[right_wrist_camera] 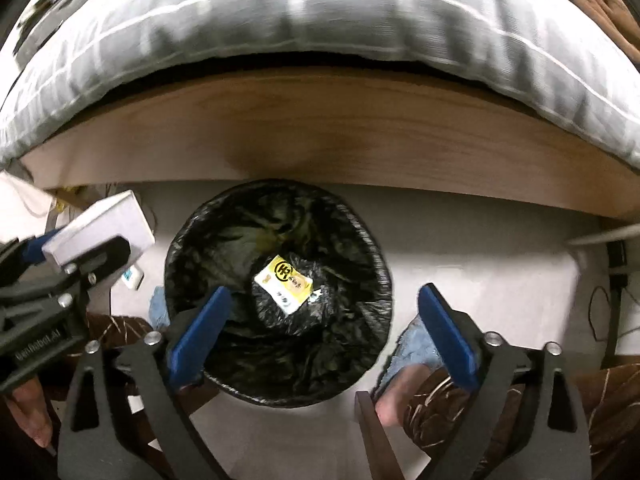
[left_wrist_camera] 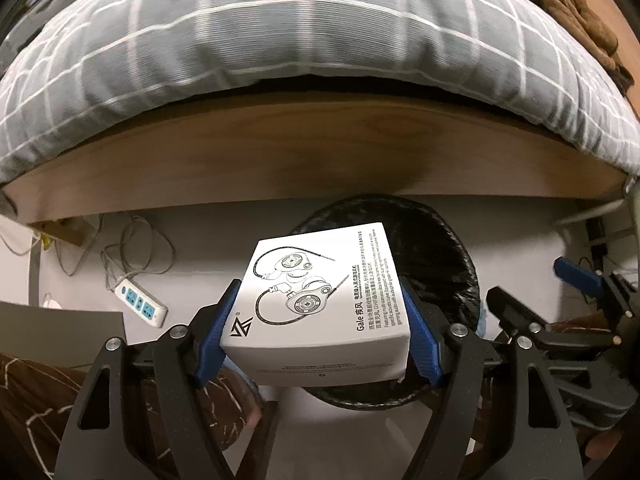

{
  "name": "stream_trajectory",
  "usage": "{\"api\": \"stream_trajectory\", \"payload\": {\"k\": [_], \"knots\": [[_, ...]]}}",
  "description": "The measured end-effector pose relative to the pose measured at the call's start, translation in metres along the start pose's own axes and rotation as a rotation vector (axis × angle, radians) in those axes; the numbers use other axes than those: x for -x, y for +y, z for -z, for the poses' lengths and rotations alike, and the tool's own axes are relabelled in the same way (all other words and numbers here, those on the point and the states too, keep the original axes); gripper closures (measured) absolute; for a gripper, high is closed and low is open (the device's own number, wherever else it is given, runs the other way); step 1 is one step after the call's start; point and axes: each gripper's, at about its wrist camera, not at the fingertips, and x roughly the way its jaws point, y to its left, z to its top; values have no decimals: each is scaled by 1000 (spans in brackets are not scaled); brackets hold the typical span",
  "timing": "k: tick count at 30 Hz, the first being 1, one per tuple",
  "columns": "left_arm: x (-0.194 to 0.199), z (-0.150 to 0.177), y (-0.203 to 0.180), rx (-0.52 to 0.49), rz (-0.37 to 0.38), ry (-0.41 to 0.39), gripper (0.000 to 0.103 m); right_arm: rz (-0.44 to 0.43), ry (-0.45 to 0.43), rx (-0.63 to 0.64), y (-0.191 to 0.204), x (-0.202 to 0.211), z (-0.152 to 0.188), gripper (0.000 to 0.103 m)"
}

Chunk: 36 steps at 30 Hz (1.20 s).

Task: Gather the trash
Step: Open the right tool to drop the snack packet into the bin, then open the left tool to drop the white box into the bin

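Note:
A white earphone box point(left_wrist_camera: 320, 300) with line drawings sits between the blue pads of my left gripper point(left_wrist_camera: 320, 282), which is shut on its two sides. The box hangs over the left rim of a round bin lined with a black bag point(left_wrist_camera: 440, 248). In the right wrist view my right gripper point(right_wrist_camera: 324, 291) stands wide open straight above the bin point(right_wrist_camera: 372, 240), with nothing between its fingers. A yellow and white packet point(right_wrist_camera: 284, 284) lies on the crumpled bag at the bottom. The left gripper point(right_wrist_camera: 80, 248) and its box point(right_wrist_camera: 100, 220) show at that view's left edge.
A wooden bed frame point(left_wrist_camera: 320, 160) with a grey checked quilt point(left_wrist_camera: 280, 40) runs just behind the bin. A white power strip point(left_wrist_camera: 140, 300) and cables lie on the floor to the left. A person's foot point(right_wrist_camera: 400, 388) in a blue slipper and brown patterned trousers flank the bin.

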Motion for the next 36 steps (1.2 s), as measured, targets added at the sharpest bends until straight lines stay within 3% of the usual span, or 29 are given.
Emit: {"api": "stream_trajectory", "payload": {"k": [6, 13, 21, 24, 36], "knots": [[-11, -1, -25, -43, 12, 23, 31, 63, -44, -57, -41, 16, 2, 10], [-18, 2, -51, -71, 33, 33, 31, 70, -87, -114, -69, 29, 3, 10], [-23, 6, -51, -42, 42, 18, 29, 65, -102, -108, -70, 32, 5, 10], [-18, 5, -50, -44, 24, -14, 15, 63, -111, -86, -64, 36, 3, 10], [10, -3, -33, -7, -7, -76, 8, 50, -166, -38, -43, 53, -10, 10]]}}
